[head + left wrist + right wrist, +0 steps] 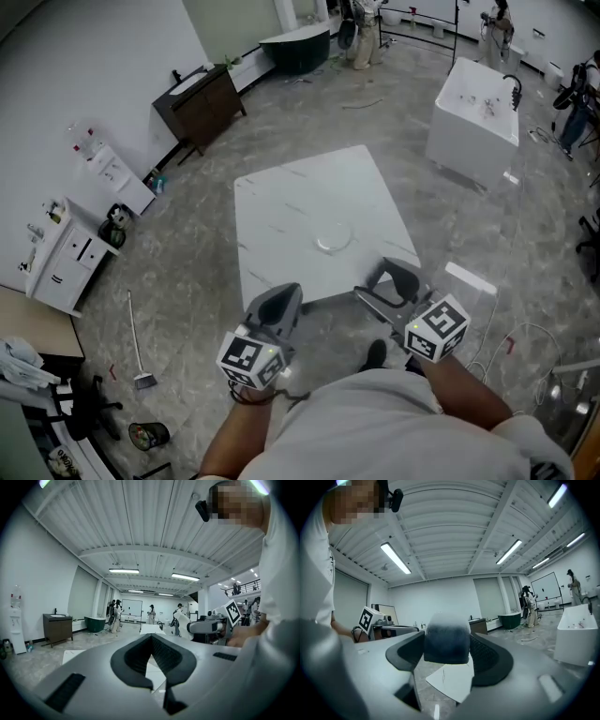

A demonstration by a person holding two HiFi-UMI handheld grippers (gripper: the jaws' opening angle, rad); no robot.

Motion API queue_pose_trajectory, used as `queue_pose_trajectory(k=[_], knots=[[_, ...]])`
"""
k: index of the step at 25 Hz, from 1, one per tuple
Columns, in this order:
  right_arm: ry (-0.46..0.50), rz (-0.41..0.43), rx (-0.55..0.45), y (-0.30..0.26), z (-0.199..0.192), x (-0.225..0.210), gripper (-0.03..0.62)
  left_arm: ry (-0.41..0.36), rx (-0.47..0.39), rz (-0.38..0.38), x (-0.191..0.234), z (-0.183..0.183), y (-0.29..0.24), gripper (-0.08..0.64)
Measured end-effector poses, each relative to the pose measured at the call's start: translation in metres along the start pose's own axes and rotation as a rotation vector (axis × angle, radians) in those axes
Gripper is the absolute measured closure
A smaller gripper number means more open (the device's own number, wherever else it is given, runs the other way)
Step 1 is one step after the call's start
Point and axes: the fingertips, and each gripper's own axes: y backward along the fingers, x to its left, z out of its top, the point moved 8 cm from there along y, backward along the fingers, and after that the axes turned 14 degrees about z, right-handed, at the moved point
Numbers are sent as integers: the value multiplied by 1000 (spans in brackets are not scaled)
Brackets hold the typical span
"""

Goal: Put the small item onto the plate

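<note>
Right tongs (446, 649): clamped on the small item (446, 634), a dark, rounded block with a paler top that stands up above the pads. Its long axis can't be judged from here.

Left tongs (151, 637): tips together, nothing between them, held low near the person's body.

Head view: both tongs sit by the near edge of the white worktop (281, 211), right tongs (396, 279) at its near right corner and left tongs (277, 305) at the near left. The plate (334, 238), clear or pale and round, lies near the middle of the worktop. It is ahead of the right tongs and a little to their left, apart from both. The right tongs look somewhat nearer to it, and they carry the load.

Judgement: the carry is partly done. The coming move is forward and slightly leftward, then down over the plate.

View differences: only the head view shows the plate. Only the right gripper view shows the item in the grip, with a corner of the worktop (449, 680) below it. The left gripper view shows the right tongs (206, 626) off to the side but no plate.
</note>
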Motion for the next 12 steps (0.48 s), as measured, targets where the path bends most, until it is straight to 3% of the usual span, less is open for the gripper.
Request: queue_pose_trajectory(k=[6,12], knots=[[-7,76,46,-9,1,-98,298,21,10,43,-5,-1,-99,554],[-20,129,78,-26,-3,-160,298,35,30,66,-4,-8,-160,554]])
